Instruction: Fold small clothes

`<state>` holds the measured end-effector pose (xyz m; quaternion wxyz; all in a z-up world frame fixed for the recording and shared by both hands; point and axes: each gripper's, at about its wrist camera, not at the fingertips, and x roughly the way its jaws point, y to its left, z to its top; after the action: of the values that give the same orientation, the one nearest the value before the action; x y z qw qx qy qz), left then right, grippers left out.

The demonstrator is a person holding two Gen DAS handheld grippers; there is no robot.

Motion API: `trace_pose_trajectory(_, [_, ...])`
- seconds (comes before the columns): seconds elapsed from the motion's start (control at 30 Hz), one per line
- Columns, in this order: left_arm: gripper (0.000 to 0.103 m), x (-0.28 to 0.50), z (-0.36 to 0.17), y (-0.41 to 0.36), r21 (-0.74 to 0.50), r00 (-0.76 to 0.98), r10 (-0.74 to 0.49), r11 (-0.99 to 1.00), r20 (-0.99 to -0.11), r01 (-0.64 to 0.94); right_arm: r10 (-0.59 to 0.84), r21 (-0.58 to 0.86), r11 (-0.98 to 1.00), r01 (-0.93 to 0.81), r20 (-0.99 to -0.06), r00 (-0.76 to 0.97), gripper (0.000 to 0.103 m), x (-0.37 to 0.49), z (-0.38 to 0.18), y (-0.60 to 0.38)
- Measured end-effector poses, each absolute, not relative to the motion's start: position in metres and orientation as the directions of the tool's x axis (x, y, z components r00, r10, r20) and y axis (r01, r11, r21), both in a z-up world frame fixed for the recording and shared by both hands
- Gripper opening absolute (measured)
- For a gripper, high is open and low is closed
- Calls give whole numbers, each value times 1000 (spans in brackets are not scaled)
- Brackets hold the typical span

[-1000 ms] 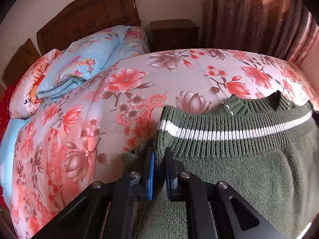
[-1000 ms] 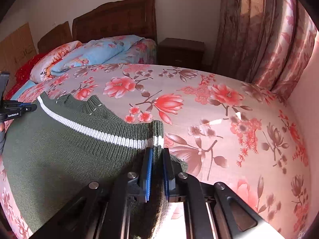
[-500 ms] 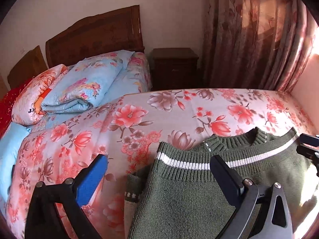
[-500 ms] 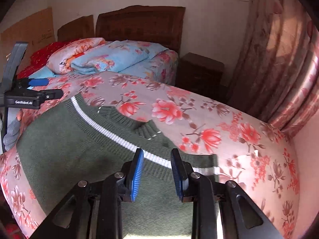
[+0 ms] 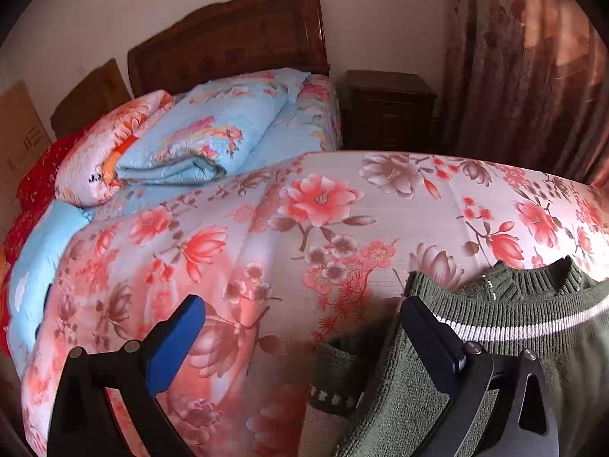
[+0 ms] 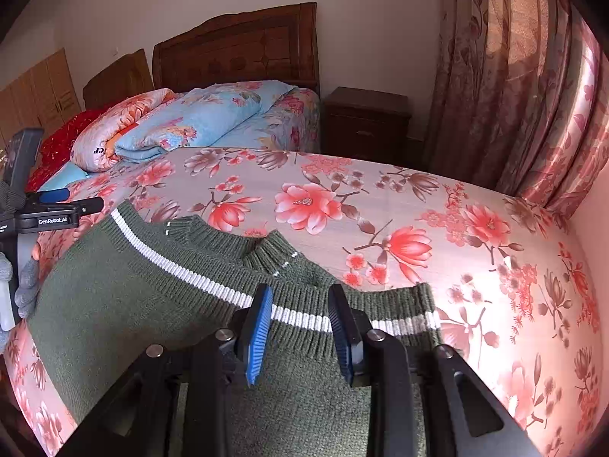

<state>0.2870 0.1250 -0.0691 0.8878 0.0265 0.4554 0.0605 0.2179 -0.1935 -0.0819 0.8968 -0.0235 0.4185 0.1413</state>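
Your left gripper [image 5: 302, 337] hovered over the floral quilt [image 5: 304, 228] with its jaws spread wide and nothing between them. Directly beneath the gap lay only quilt. The green sweater [image 5: 495, 361] began at your right jaw and ran off to the right of it, with a folded sleeve cuff poking out just inside that jaw.

In the right wrist view, a gloved hand [image 6: 23, 289] held your left gripper [image 6: 72, 198] at the far left edge, beside the sweater's left end. The green sweater [image 6: 133, 304] lay flat on the quilt [image 6: 380, 209]. Its long axis ran from far left of your right jaws, past them, to a short way right of them. The white stripe [image 6: 182, 270] followed that same line, slanting downward to the right. The ribbed collar [image 6: 243, 243] pointed away from you, toward the headboard [image 6: 236, 49].

Your right gripper [image 6: 300, 327] stood over the striped band with its jaws opening, part-way apart. The stripe showed between them, but the pads [image 6: 259, 335] were not pressing it.

Beyond the jaws, a folded blue blanket [image 6: 198, 118] and a pillow [image 6: 114, 129] rested near the headboard. To the right stood a dark nightstand [image 6: 365, 122] and patterned curtains [image 6: 514, 76].
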Motion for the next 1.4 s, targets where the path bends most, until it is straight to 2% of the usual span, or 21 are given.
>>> trace_pose_trajectory(0.1, [103,288,-94,125,117,528,140,990,-838,-77,220,69,950,-305,-841,494,33,235,-115,-175])
trace_pose_trajectory(0.13, [103,287,-92,126,117,530,141,990,-836,-80,222,30,944,-330,-796,563,34,227,-114,-170])
trace_pose_trajectory(0.2, [103,283,-93,121,150,527,160,987,-835,-62,207,-6,935,-356,-804,558,36,224,-119,-164])
trace_pose_trajectory(0.3, [103,267,-95,108,258,565,220,966,-795,-13,249,39,931,-363,-796,551,36,219,-124,-169])
trace_pose_trajectory(0.37, [103,252,-94,107,286,584,239,958,-775,-13,269,63,930,-363,-789,552,36,213,-126,-171])
trace_pose_trajectory(0.5, [103,232,-89,118,254,584,216,967,-783,-17,290,33,905,-424,-778,557,36,200,-129,-162])
trace_pose_trajectory(0.6, [103,213,-66,121,242,621,239,967,-746,-81,343,114,898,-425,-788,512,36,210,-123,-171])
trace_pose_trajectory(0.73, [103,176,-37,99,69,673,51,998,-737,0,276,89,941,-326,-759,589,36,185,-94,-168])
trace_pose_trajectory(0.83, [103,173,-48,63,40,654,-5,998,-757,54,384,193,914,-358,-697,605,36,158,-87,-145])
trace_pose_trajectory(0.87, [103,179,-58,53,45,629,-6,997,-777,65,394,193,906,-378,-711,583,36,154,-91,-132])
trace_pose_trajectory(0.93, [103,190,-82,35,96,577,41,993,-816,65,328,95,910,-402,-760,562,36,148,-105,-106])
trace_pose_trajectory(1.0, [103,189,-93,34,97,595,43,994,-802,59,307,30,903,-429,-743,595,36,142,-111,-102])
trace_pose_trajectory(1.07, [103,185,-92,48,48,580,11,998,-815,49,331,62,901,-430,-740,585,35,141,-112,-121])
trace_pose_trajectory(1.2, [103,165,-91,68,97,611,55,995,-789,36,289,52,926,-374,-735,613,34,132,-113,-174])
trace_pose_trajectory(1.3, [103,157,-92,80,78,617,46,997,-785,24,329,111,925,-364,-712,620,25,123,-113,-205])
trace_pose_trajectory(1.4, [103,157,-95,85,40,612,27,999,-790,8,291,104,944,-314,-714,637,25,119,-109,-201])
